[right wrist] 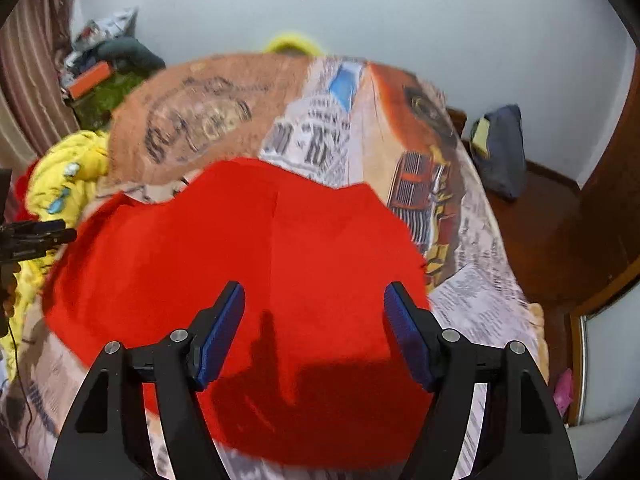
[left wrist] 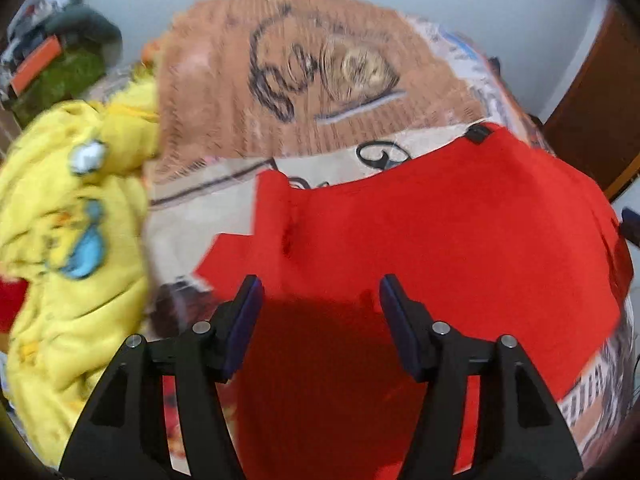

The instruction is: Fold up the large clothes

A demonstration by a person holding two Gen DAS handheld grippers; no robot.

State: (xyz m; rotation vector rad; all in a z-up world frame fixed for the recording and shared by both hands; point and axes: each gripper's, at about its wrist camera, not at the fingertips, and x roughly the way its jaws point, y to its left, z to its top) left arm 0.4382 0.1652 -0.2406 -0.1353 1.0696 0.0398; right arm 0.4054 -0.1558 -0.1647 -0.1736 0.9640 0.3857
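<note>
A red garment (left wrist: 440,240) lies spread flat on the printed bedspread (left wrist: 280,80). In the left wrist view my left gripper (left wrist: 318,290) hangs above its near left part, jaws open, nothing between the blue pads. In the right wrist view the same red garment (right wrist: 248,248) fills the middle, with a fold line running down it. My right gripper (right wrist: 314,298) is open above its near edge and holds nothing. The left gripper (right wrist: 52,232) shows at the far left edge of that view.
A yellow garment (left wrist: 72,248) with blue cartoon prints is heaped at the left of the bed. A dark bag and green cloth (left wrist: 68,60) sit at the back left. Beside the bed's right edge is wooden floor with a dark blue cushion (right wrist: 500,152).
</note>
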